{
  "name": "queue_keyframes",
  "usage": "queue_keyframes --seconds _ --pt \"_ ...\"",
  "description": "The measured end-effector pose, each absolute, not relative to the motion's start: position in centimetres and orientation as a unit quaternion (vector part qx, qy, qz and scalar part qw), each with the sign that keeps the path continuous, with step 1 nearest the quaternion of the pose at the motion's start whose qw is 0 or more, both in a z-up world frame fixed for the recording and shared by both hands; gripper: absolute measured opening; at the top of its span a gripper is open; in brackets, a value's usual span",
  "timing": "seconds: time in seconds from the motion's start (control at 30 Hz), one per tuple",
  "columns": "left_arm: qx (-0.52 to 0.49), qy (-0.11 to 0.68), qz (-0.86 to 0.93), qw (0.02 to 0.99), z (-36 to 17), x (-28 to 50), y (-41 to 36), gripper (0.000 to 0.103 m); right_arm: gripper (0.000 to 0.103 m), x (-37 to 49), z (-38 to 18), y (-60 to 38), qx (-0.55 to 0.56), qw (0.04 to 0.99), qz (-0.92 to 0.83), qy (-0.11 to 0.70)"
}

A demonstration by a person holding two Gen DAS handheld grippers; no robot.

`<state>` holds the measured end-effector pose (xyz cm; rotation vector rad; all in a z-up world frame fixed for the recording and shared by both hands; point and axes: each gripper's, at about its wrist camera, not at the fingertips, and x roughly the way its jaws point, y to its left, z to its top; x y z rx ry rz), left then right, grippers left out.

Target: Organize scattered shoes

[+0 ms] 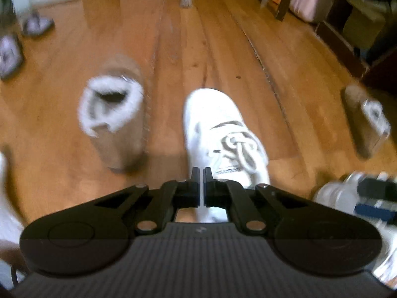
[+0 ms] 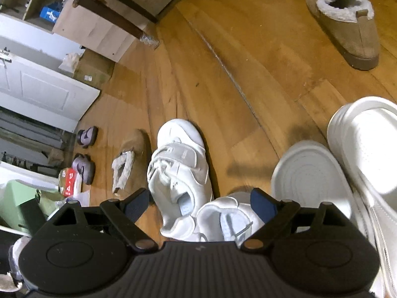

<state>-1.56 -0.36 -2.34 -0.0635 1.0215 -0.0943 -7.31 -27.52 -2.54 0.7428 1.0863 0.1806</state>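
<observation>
Left of the left gripper (image 1: 201, 173), whose fingers are pressed together on nothing, stands a tan fur-lined slipper (image 1: 116, 114). A white sneaker (image 1: 223, 134) lies just ahead of those fingertips, its long axis running away from them. The right gripper (image 2: 199, 202) is spread wide, straddling the heel of a second white sneaker (image 2: 230, 221), so it is likely the nearer arm for that shoe.

Wooden plank floor (image 2: 223, 79), glossy. On it in the right wrist view: white sneaker (image 2: 178, 171) near centre, tan slipper (image 2: 129, 159) just left of it, two purple slippers (image 2: 85, 154) further left, second tan slipper (image 2: 345, 22) far right, cardboard box (image 2: 96, 29) far left.
</observation>
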Motion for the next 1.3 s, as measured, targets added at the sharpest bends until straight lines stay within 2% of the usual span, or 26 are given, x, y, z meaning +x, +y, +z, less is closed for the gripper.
queue_keyframes --seconds 0.17,0.27,0.33,0.37,0.5,0.57,1.0,1.03,1.07,1.1,1.13,1.3 --pt "-0.063 0.512 -0.060 0.855 -2.5 -3.0 0.7 0.002 0.090 -7.9 -2.6 -26.4 0.348 0.780 0.101 0.510" --pt "-0.056 0.525 -0.062 0.847 -3.2 -3.2 0.6 0.009 0.090 -8.9 -2.0 -26.0 0.358 0.778 0.100 0.506" --pt "-0.045 0.535 -0.057 0.841 -3.9 -2.8 0.5 0.031 0.092 -9.9 -1.3 -25.9 0.374 0.786 0.106 0.481" --pt "-0.039 0.539 -0.052 0.840 -4.1 -2.7 0.4 0.047 0.094 -10.1 -1.1 -25.9 0.376 0.790 0.108 0.473" --pt "-0.040 0.545 -0.042 0.837 -4.9 -1.6 0.8 0.061 0.094 -10.1 -1.1 -26.1 0.343 0.810 0.085 0.467" --pt "-0.049 0.544 -0.041 0.836 -5.2 -0.9 1.0 0.065 0.094 -10.2 -1.5 -26.5 0.332 0.818 0.066 0.465" --pt "0.020 0.500 -0.005 0.866 -8.2 2.3 -1.9 0.066 0.093 -9.3 -3.1 -26.1 0.324 0.807 0.089 0.485" --pt "0.027 0.492 -0.002 0.870 -8.3 2.6 -2.2 0.064 0.093 -9.1 -3.4 -26.3 0.326 0.806 0.087 0.487" --pt "0.030 0.486 0.000 0.873 -8.4 2.8 -2.5 0.056 0.093 -9.1 -3.6 -26.5 0.328 0.804 0.083 0.489" --pt "0.025 0.486 -0.002 0.874 -8.5 3.0 -2.6 0.040 0.093 -9.0 -3.9 -26.7 0.330 0.802 0.078 0.492" --pt "0.017 0.488 -0.004 0.873 -8.7 3.3 -2.8 0.036 0.093 -8.9 -4.1 -26.9 0.331 0.801 0.073 0.494" --pt "-0.008 0.490 -0.007 0.872 -9.5 4.4 -3.4 0.034 0.093 -8.5 -5.0 -27.5 0.340 0.794 0.062 0.500"
